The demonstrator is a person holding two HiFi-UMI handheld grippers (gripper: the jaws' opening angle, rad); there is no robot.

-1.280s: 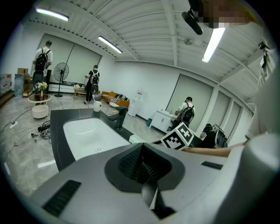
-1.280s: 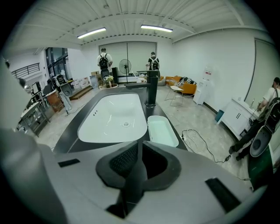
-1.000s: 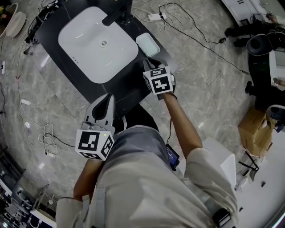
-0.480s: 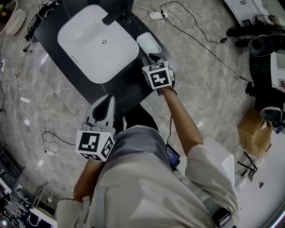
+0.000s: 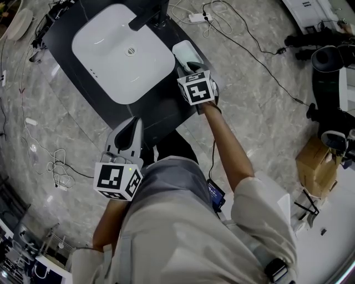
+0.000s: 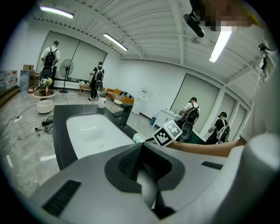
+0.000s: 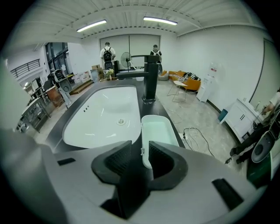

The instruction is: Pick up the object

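A pale green lidded box point(image 5: 183, 51) lies on the black counter point(image 5: 151, 117), just right of the white sink point(image 5: 123, 52). My right gripper point(image 5: 188, 66) is at the box's near end. In the right gripper view its jaws point(image 7: 140, 155) are opening, and the box's point(image 7: 159, 129) near left rim with its small latch stands in the gap; I cannot see a pad pressing on it. My left gripper point(image 5: 135, 125) hangs low in front of the person's body, off the counter, its pads point(image 6: 141, 151) together with nothing between them.
A black faucet point(image 5: 147, 16) stands at the far side of the sink. Cables and a power strip point(image 5: 195, 18) lie on the marble floor beyond the counter. A cardboard box point(image 5: 317, 163) sits on the floor at right. Several people point(image 6: 97, 76) stand far off.
My right gripper has moved forward along the counter, from short of the box to over its near end. The left gripper has stayed where it was.
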